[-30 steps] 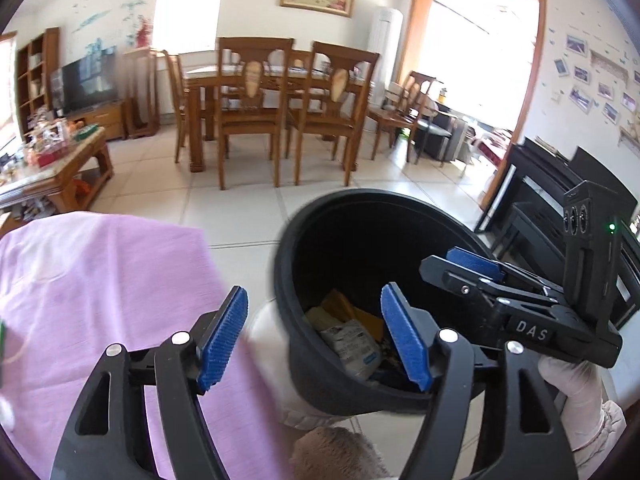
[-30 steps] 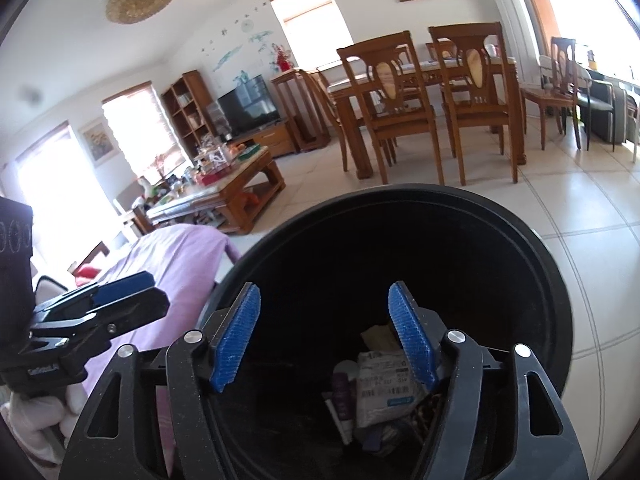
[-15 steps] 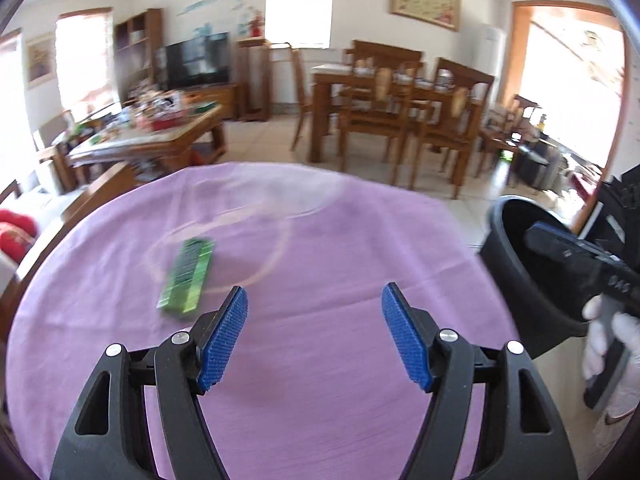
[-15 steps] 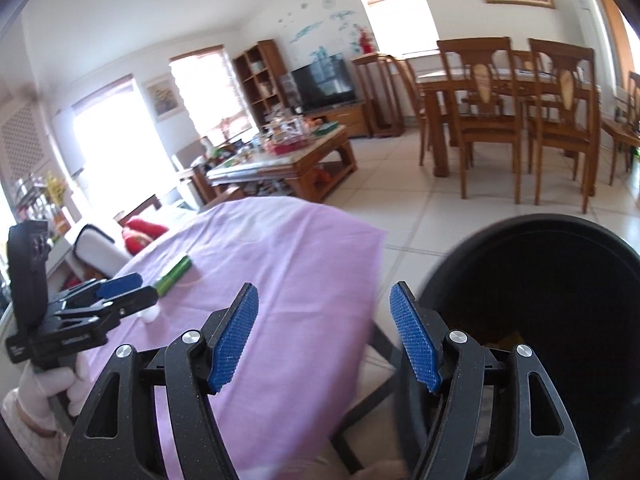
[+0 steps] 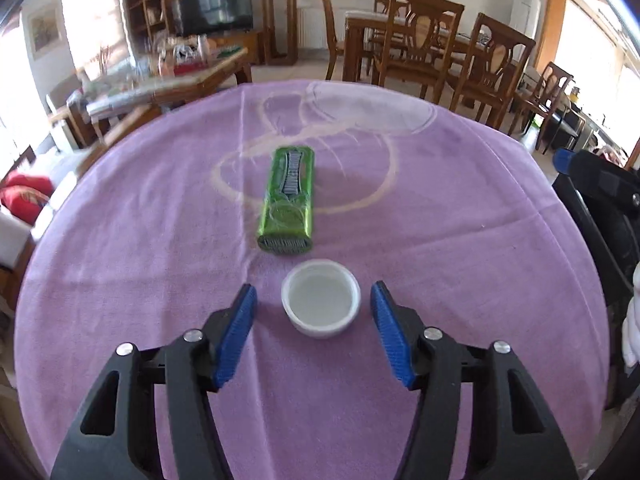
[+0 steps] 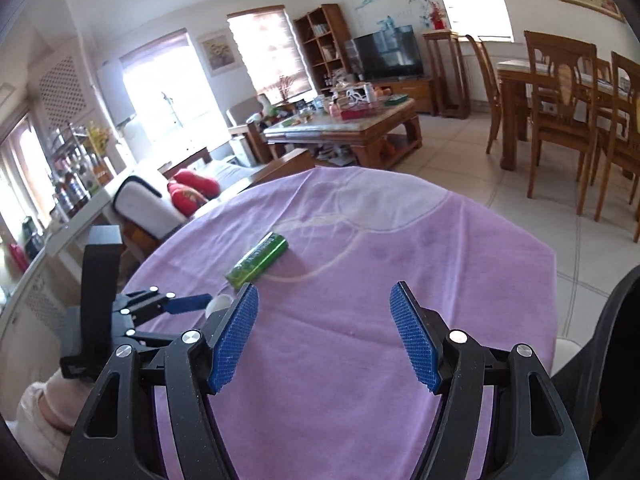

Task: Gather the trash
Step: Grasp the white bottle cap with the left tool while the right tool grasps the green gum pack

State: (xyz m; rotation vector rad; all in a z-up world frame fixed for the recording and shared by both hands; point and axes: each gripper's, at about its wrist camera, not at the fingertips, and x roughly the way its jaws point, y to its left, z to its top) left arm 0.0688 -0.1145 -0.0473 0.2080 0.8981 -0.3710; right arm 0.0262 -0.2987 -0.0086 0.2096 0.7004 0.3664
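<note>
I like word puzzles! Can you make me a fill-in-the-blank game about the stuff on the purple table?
1. The small white cap sits between the fingers of the ____ gripper.
2. The long wrapper beyond the cap is ____ in colour.
3. The right gripper is wide ____ and holds nothing.

Missing words: left; green; open

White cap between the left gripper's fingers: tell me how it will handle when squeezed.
The white cap looks small, thin plastic, so probably very light. Its round smooth wall may slip from the left gripper if caught off-centre. Lying open side up, it seems unlikely to roll.
</note>
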